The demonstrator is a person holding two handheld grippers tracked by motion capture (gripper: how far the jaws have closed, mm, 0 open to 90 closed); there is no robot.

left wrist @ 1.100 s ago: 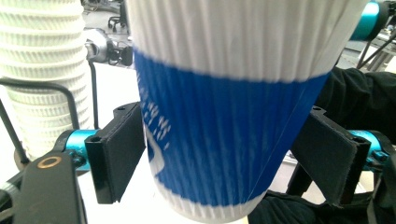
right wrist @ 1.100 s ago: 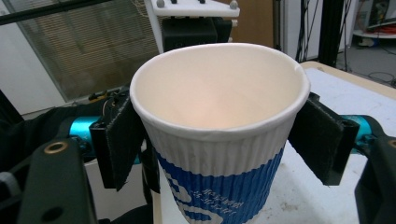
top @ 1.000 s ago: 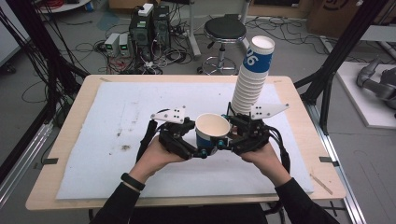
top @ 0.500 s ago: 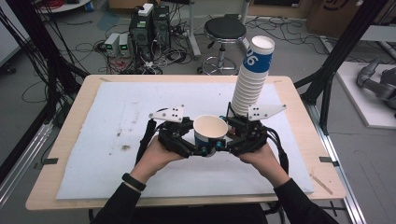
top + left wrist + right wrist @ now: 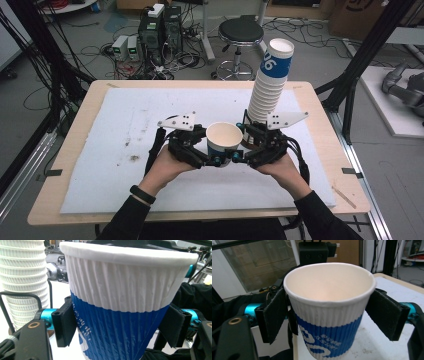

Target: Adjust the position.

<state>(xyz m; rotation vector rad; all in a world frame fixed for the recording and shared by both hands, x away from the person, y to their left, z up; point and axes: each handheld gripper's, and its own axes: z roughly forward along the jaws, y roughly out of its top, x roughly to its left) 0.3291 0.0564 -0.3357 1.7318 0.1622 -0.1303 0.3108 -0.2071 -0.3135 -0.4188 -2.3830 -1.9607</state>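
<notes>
High view: single cup (image 5: pixel 224 141) is held upright above the table (image 5: pixel 75 150), just in front of the cup stack (image 5: pixel 269 85) | left gripper (image 5: pixel 117 327) is clamped on its blue band | right gripper (image 5: pixel 332 315): jaws have just been opening, pads stand apart from the wall | judged: handover to left done, setting down left.

On the blue band of the topmost cup of the tall cup stack (image 5: pixel 270 82), large white digits read "06" in the high view, turned on their side. The single paper cup (image 5: pixel 329 312) carries white print on its blue lower band: a curled white figure and a row of small characters in the right gripper view, too small and too blurred to read.
</notes>
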